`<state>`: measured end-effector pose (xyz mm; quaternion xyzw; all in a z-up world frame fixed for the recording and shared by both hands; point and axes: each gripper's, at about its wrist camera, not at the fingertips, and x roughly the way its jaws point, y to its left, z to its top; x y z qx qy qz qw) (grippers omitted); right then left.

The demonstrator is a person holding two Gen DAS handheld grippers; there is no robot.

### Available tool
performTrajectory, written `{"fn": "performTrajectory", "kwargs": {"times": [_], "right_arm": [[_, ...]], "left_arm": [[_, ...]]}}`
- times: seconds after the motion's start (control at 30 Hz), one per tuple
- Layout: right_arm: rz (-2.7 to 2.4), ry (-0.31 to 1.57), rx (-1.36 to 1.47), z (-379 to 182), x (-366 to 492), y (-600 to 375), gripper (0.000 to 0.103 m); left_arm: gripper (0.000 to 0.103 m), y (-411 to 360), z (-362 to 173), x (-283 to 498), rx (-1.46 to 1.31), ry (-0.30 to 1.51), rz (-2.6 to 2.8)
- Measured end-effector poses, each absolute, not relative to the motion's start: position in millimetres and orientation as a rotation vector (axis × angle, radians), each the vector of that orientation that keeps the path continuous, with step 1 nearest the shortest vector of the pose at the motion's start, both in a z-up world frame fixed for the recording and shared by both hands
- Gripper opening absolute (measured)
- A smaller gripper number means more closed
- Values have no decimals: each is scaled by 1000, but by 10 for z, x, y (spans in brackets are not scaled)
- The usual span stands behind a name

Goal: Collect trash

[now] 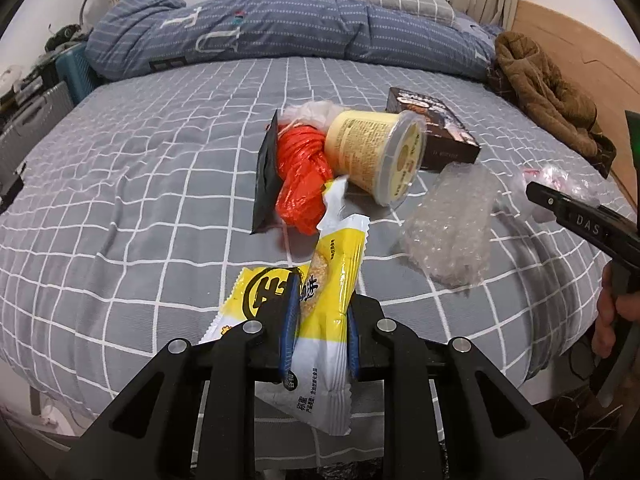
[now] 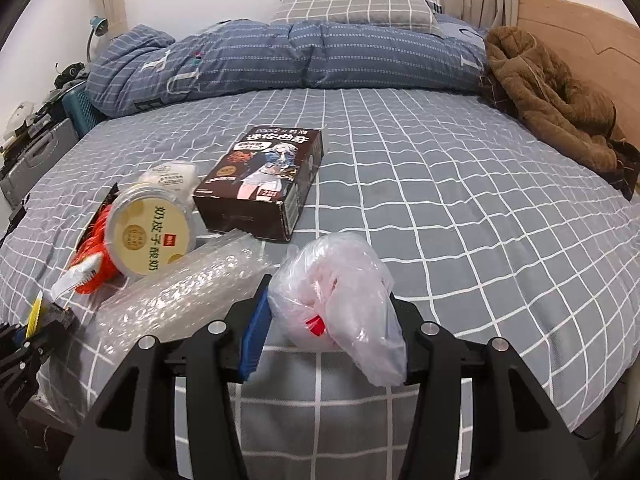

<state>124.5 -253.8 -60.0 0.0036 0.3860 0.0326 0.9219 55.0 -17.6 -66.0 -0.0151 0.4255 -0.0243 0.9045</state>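
With a yellow snack wrapper [image 1: 332,280] pinched upright in our left gripper [image 1: 318,320] and a crumpled clear bag [image 2: 336,300] clamped in our right gripper [image 2: 328,320], the bubble wrap [image 2: 180,292] lies left of centre, nearer our right.

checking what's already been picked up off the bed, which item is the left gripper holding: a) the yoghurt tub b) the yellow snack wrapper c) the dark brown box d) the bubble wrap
b: the left gripper has its blue pads closed on the yellow snack wrapper, while the bubble wrap, the dark brown box and the yoghurt tub lie on the bed.
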Motion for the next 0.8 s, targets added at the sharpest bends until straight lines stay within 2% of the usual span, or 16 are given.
{"fn": "performTrajectory", "kwargs": {"times": [0.3,0.53,0.8], "right_arm": [[80,774,-2,-500,1025,-2490,47],[83,767,2,-443,881,-2460,47],[102,746,8,-309,700,-2399,47]], "left_arm": [[17,-216,-575,451,-32,858,-71],[8,-208,-536,382,-44,853,-80],[7,-211,-452,256,-62,833,-94]]}}
